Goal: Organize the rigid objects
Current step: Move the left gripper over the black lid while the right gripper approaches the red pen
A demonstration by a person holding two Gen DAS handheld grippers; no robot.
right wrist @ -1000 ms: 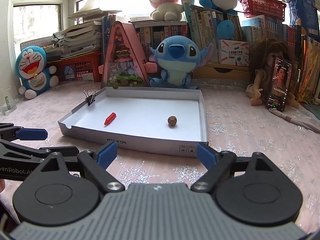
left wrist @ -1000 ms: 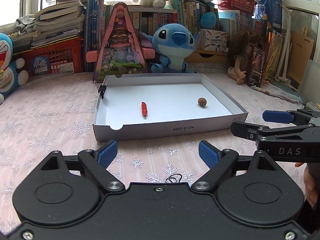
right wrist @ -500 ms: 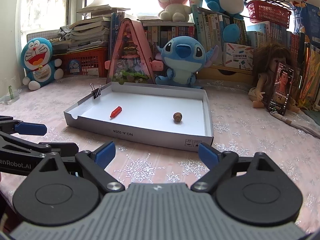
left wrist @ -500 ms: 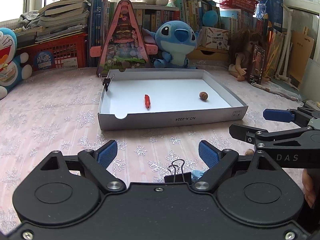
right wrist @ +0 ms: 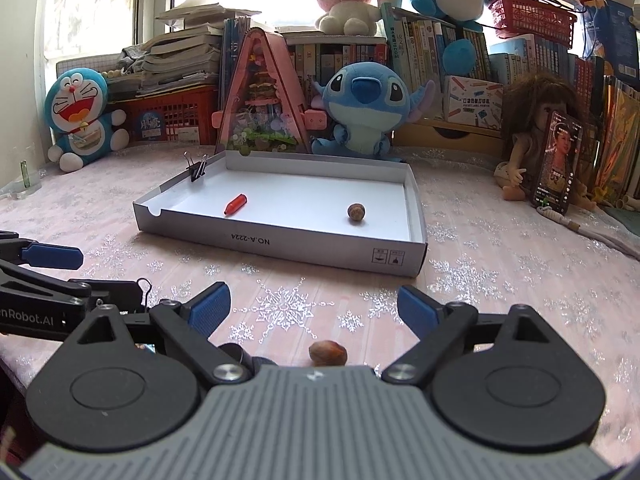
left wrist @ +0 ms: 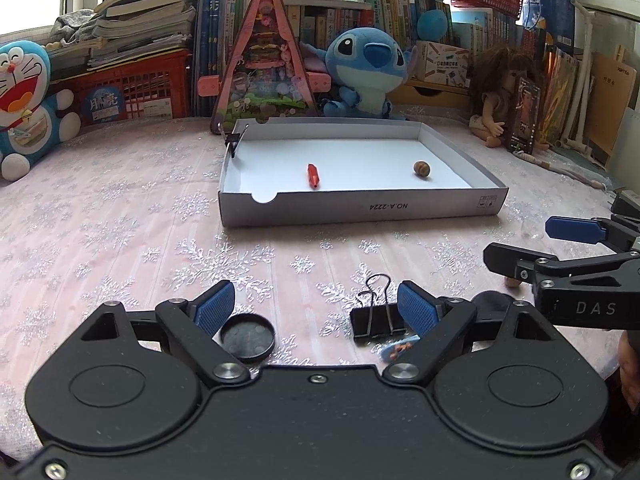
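Hovering low over the pink snowflake-patterned worktop (left wrist: 120, 216), the left gripper (left wrist: 316, 308) has its blue-padded jaws spread wide with nothing between the pads. A round black plastic lid (left wrist: 248, 338) lies flat just inside its left finger, and a black metal binder clip (left wrist: 374, 318) with wire handles rests just beside its right finger, next to a small pale blue scrap (left wrist: 398, 348) that is too blurred to identify. The right gripper (right wrist: 314, 310) likewise holds its jaws wide apart and empty; a small brown nut-like object (right wrist: 327, 353) sits on the cloth between its fingers, close to the gripper body. Farther back stands a shallow white cardboard box tray (left wrist: 360, 212), printed with a code on its near wall. Inside it lie a small red pointed plastic piece (left wrist: 313, 175) toward the left and a round brown wooden bead (left wrist: 422, 169) toward the right, well apart from each other. A second black binder clip (right wrist: 196, 170) is clamped on the tray's far left wall. A blue plush toy (right wrist: 366, 112) sits behind the tray.
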